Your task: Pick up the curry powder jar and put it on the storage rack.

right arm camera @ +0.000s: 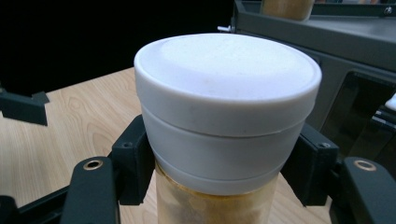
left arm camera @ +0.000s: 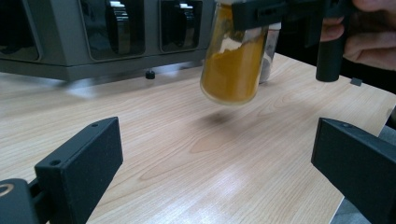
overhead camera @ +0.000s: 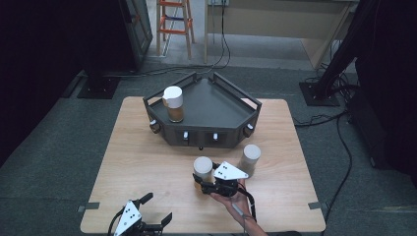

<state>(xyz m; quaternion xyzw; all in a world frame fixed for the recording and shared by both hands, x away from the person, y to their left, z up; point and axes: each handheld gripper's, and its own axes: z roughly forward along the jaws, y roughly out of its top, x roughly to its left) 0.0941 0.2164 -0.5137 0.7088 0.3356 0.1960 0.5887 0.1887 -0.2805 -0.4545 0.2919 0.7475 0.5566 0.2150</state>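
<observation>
A glass jar of orange-yellow powder with a white lid (overhead camera: 202, 166) hangs just above the wooden table (overhead camera: 147, 162), a little tilted, in the left gripper view (left arm camera: 233, 65). My right gripper (overhead camera: 202, 181) is shut on it below the lid (right arm camera: 224, 88), with a black pad on each side (right arm camera: 135, 158). My left gripper (overhead camera: 157, 208) rests at the table's near left corner, its jaws wide apart (left arm camera: 219, 163) with nothing between them. A second white-lidded jar (overhead camera: 250, 158) stands on the table right of the held one.
A grey angular tray (overhead camera: 216, 105) sits at the table's far middle with a third white-lidded jar (overhead camera: 173, 104) upright in its left corner. Its front face (left arm camera: 60, 46) has dark windows. Beyond the table are a wooden stepladder (overhead camera: 174, 24) and floor cables (overhead camera: 339, 147).
</observation>
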